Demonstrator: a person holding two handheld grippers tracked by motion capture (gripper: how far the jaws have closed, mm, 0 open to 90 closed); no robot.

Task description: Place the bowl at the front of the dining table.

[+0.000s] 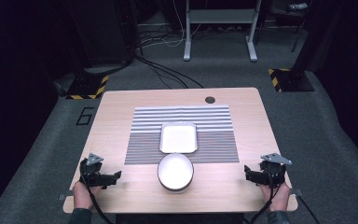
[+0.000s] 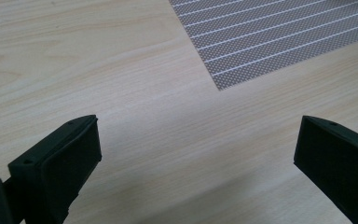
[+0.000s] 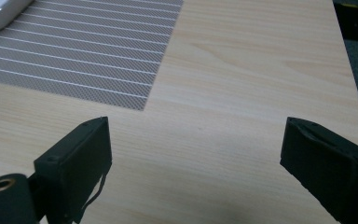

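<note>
Round white bowl (image 1: 175,171): near edge of surface (image 1: 121,107), touching striped mat (image 1: 214,140); rectangular tray (image 1: 178,137) just behind. Left tongs (image 1: 113,177) and right tongs (image 1: 249,173): wide, empty, flanking the bowl well apart. Advice: approach level, grip the rim squarely.

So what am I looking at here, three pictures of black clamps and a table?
A person sits at a light wooden table, holding a hand-held tool with two black jaws in each hand: the left gripper and right gripper. One picture comes from a camera above; the other two ride on each tool, looking along its jaws. On the table lie a grey striped mat, a white rectangular tray and a white round bowl. Both jaw pairs stand open, holding nothing.
</note>
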